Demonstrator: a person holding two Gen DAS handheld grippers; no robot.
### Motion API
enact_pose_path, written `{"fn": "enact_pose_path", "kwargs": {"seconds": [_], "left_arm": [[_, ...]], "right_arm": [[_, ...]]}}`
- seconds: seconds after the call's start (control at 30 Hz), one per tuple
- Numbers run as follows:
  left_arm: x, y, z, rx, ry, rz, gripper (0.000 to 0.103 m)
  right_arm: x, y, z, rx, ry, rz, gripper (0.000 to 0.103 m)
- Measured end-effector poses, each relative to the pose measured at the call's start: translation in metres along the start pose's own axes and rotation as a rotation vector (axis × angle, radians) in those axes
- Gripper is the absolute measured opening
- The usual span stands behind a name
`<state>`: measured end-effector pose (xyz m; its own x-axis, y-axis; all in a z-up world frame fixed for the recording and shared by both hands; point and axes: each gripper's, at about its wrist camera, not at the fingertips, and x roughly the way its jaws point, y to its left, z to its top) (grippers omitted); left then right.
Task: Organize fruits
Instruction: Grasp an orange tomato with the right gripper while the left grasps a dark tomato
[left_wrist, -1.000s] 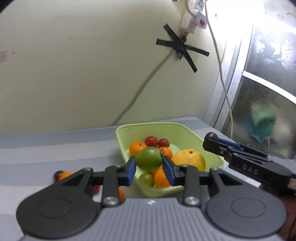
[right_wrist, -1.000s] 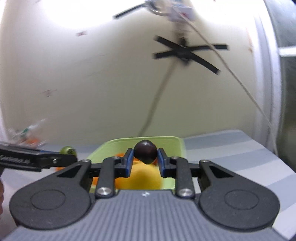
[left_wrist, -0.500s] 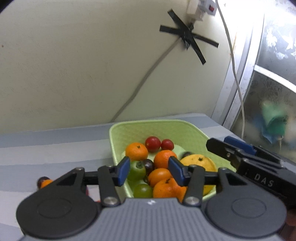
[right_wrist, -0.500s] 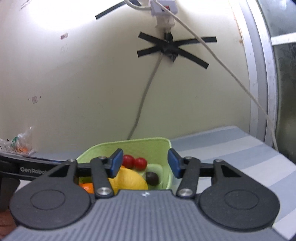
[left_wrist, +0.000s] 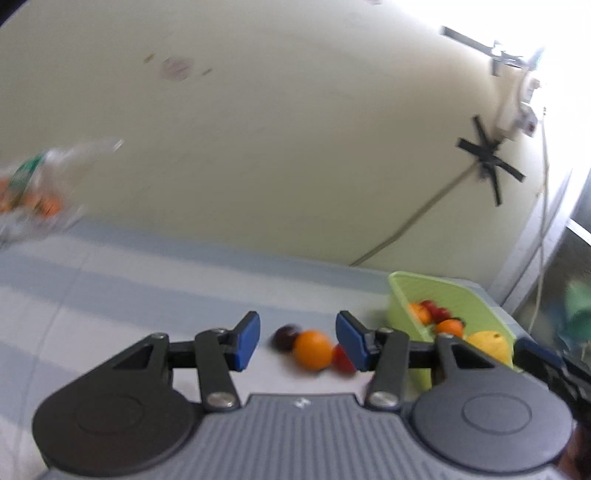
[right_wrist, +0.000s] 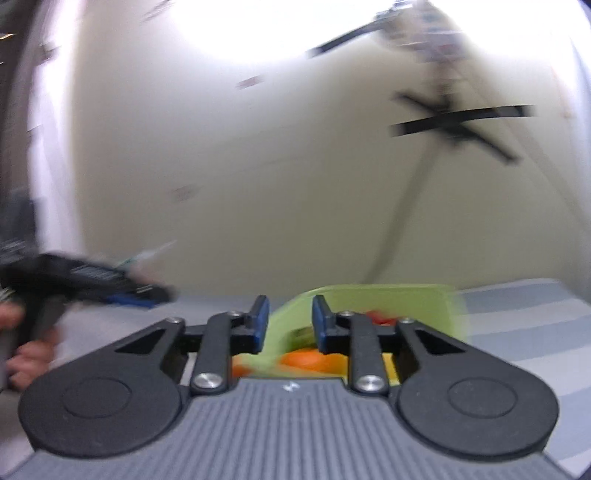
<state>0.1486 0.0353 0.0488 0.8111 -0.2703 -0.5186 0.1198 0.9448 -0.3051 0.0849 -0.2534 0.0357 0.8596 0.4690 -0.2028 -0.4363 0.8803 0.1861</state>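
Observation:
A light green basket (left_wrist: 458, 295) holds oranges, red tomatoes and a big yellow citrus (left_wrist: 487, 345). On the cloth to its left lie a loose orange (left_wrist: 312, 349), a dark plum (left_wrist: 284, 336) and a red tomato (left_wrist: 342, 361). My left gripper (left_wrist: 297, 341) is open and empty, just short of these three. My right gripper (right_wrist: 286, 321) is open and empty above the basket's near left rim (right_wrist: 295, 306). The left gripper (right_wrist: 110, 284) shows blurred at the left of the right wrist view.
A blue-and-white striped cloth (left_wrist: 147, 280) covers the table. A clear plastic bag (left_wrist: 37, 192) with orange items lies at the far left by the wall. A taped cable (left_wrist: 480, 155) runs down the wall. A window frame (left_wrist: 546, 236) stands right of the basket.
Both grippers let their fruit go into the basket: the left a green fruit, the right a dark plum. The left has swung left to the loose fruits. The right jaws have narrowed.

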Motion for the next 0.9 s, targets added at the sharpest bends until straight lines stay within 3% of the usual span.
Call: {"fn": "enact_pose_path", "kwargs": {"seconds": [0.07, 0.17, 0.33, 0.53, 0.67, 0.77, 0.9], "left_arm": [[0.003, 0.008, -0.005, -0.018, 0.018, 0.003, 0.047], [0.010, 0.009, -0.007, -0.016, 0.031, 0.003, 0.047], [0.030, 0.003, 0.002, -0.025, 0.053, -0.021, 0.050], [0.048, -0.008, 0.014, 0.077, 0.058, -0.018, 0.055], [0.062, 0.014, 0.024, -0.042, 0.082, -0.030, 0.055], [0.074, 0.034, 0.025, -0.172, 0.130, -0.085, 0.055], [0.081, 0.045, 0.018, -0.213, 0.150, -0.106, 0.055]], "right_arm": [[0.008, 0.015, -0.004, -0.035, 0.066, 0.078, 0.026], [0.028, 0.038, -0.010, -0.083, 0.185, 0.121, 0.026], [0.058, 0.075, -0.014, -0.256, 0.250, 0.059, 0.026], [0.083, 0.084, -0.020, -0.369, 0.276, -0.005, 0.026], [0.095, 0.088, -0.011, -0.346, 0.265, 0.021, 0.026], [0.117, 0.092, -0.008, -0.340, 0.284, 0.009, 0.027], [0.149, 0.095, -0.009, -0.347, 0.330, -0.016, 0.027]]}}
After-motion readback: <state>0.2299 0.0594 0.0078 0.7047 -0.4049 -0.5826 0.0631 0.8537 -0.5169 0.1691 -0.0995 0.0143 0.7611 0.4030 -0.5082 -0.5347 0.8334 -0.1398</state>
